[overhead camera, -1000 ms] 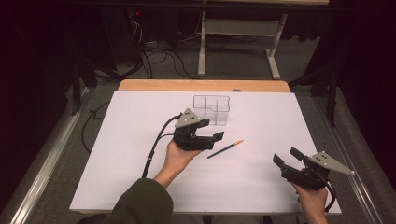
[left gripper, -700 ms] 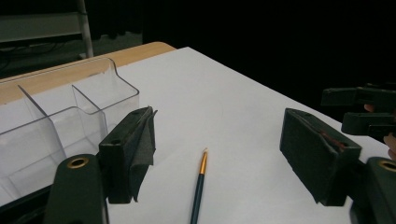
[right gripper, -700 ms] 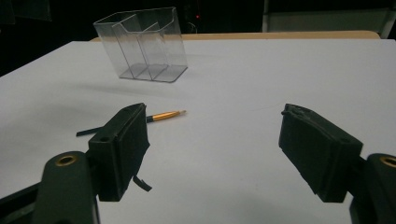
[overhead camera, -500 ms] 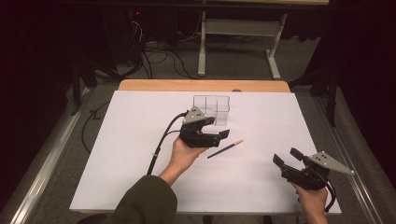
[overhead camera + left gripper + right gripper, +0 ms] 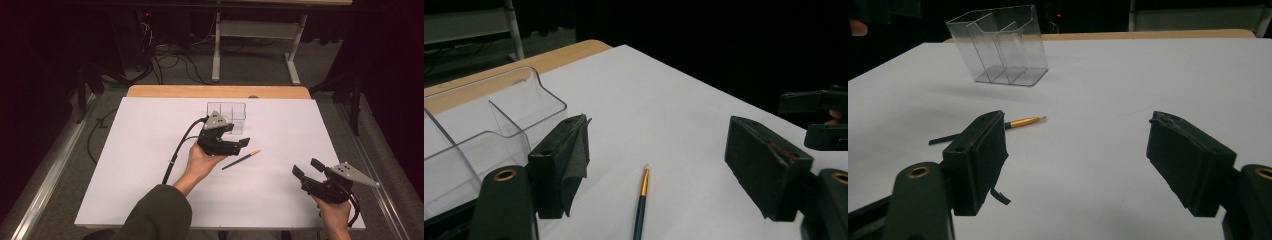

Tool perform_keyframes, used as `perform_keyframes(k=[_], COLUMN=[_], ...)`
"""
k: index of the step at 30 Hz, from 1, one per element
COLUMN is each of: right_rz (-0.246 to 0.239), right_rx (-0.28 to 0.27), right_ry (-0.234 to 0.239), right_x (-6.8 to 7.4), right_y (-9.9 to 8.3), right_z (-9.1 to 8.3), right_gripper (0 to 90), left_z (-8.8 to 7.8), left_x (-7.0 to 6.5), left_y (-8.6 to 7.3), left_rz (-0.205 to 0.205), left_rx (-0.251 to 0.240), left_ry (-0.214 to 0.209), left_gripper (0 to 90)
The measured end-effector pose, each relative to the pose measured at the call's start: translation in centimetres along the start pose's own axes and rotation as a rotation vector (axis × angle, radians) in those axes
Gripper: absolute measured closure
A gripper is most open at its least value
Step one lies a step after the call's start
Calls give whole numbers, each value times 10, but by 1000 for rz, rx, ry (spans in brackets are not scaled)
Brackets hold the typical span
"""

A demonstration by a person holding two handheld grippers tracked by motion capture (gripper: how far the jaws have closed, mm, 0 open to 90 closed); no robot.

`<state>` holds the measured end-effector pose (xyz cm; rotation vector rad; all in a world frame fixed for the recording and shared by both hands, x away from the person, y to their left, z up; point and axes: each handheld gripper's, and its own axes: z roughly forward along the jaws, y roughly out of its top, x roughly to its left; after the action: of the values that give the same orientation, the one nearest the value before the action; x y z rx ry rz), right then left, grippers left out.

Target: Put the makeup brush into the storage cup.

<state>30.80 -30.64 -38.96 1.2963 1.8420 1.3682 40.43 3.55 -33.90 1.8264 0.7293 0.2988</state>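
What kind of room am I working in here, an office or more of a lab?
Probably a lab or test bench: a white-covered table with only a clear divided holder and a small brush on it, dark surroundings, and loose cables on the floor behind.

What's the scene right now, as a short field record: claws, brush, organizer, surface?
left claw: open, above the brush's handle end, not touching it
right claw: open, near the table's right front, holding nothing
brush: lying flat on the white sheet, gold ferrule and tip pointing away from the person
organizer: clear plastic, divided compartments, upright behind the left claw, looks empty
surface: white sheet over a wooden table
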Motion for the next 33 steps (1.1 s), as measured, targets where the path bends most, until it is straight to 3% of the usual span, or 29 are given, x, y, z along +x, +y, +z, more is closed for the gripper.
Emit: perform_keyframes(k=[13,24,33], right_rz=[-1,-4,-3], right_rx=[-1,3,11], right_ry=[-1,-4,-5], right_x=[0,-1,0], right_y=[0,0,0], right_z=[-1,-1,0], right_gripper=[255,256,258], left_z=[8,15,22], left_x=[-4,-2,-3], left_y=[8,13,15], left_rz=[62,67,100], left_rx=[141,248,341], left_ry=[24,45,53], left_gripper=[313,324,339])
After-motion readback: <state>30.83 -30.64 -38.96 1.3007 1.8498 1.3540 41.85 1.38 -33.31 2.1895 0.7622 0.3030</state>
